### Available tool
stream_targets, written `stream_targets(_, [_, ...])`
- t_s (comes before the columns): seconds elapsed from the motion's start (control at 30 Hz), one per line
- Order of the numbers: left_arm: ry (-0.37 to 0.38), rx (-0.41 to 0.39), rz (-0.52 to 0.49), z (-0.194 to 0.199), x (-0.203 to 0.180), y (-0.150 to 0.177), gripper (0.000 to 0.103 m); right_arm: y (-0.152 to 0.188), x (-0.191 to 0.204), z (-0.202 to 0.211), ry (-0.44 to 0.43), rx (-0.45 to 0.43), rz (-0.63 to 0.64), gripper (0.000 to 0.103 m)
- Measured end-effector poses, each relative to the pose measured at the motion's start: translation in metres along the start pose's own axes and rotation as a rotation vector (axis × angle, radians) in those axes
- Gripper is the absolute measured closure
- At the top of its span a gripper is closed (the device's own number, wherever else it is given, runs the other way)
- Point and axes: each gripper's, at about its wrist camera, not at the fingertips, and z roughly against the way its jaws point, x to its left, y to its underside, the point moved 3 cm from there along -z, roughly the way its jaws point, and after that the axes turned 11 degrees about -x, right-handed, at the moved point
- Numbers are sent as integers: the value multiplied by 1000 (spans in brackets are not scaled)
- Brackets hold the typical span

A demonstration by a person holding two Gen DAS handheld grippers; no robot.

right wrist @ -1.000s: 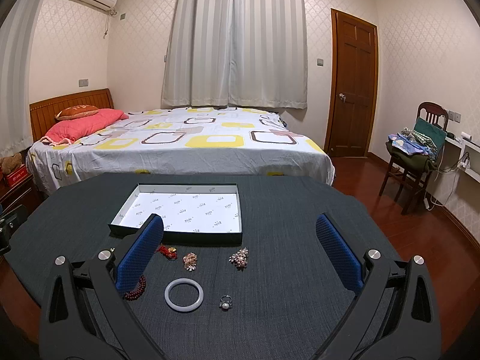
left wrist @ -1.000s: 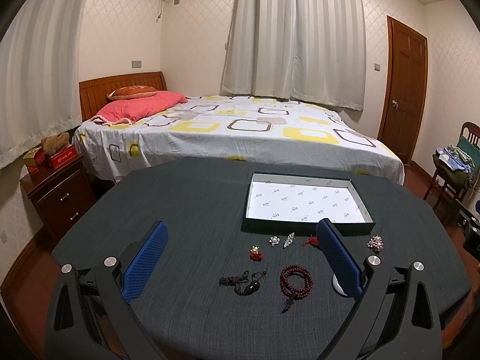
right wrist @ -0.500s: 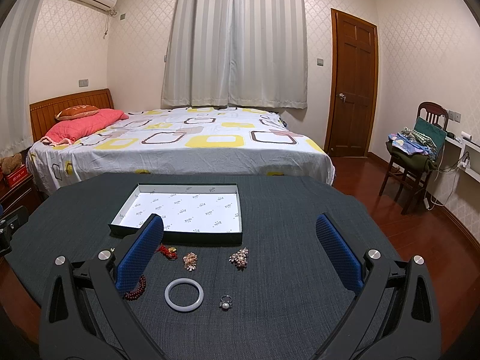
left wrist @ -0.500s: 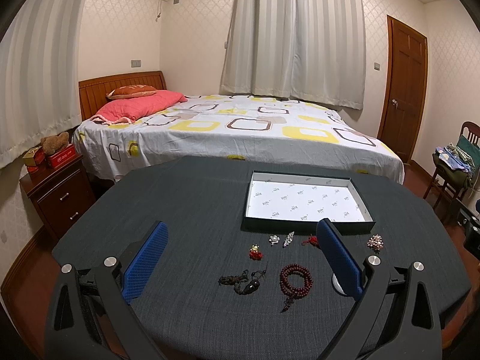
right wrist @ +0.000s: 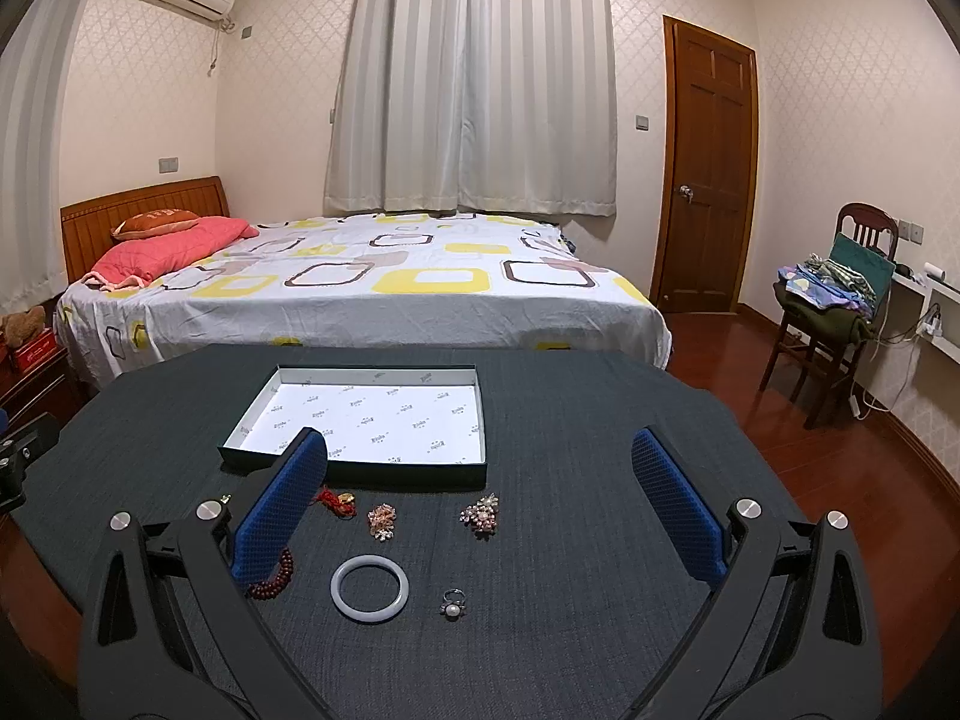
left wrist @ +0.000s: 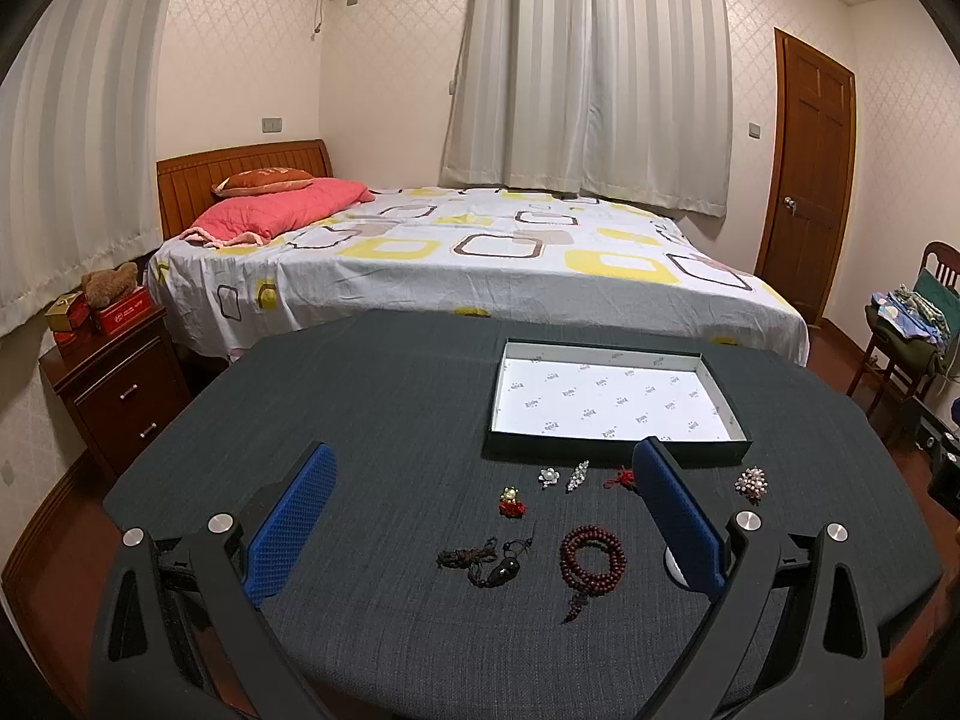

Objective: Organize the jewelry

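Jewelry lies in front of a shallow white-lined box (left wrist: 612, 438) (right wrist: 354, 471) on a dark table. In the left wrist view I see a dark cord pendant (left wrist: 483, 561), a red bead bracelet (left wrist: 591, 555), a red charm (left wrist: 511, 501), two small brooches (left wrist: 564, 476) and a pearl cluster brooch (left wrist: 751, 482). The right wrist view shows a white bangle (right wrist: 369, 589), a pearl ring (right wrist: 452, 603), a pink brooch (right wrist: 381, 519), the pearl cluster brooch (right wrist: 480, 515) and a red knot charm (right wrist: 335, 500). My left gripper (left wrist: 483, 507) and right gripper (right wrist: 479, 501) both hover open and hold nothing.
The table (left wrist: 372, 396) is dark grey cloth with rounded edges. Beyond it stands a bed (left wrist: 468, 264), a nightstand (left wrist: 114, 378) at left, a wooden door (right wrist: 708, 180) and a chair piled with clothes (right wrist: 834, 300) at right.
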Motion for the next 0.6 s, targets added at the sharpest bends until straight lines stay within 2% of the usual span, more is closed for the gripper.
stream_targets(0.6, [-3, 29, -1, -6, 3, 5, 7, 5, 8, -2, -4, 10, -2, 4])
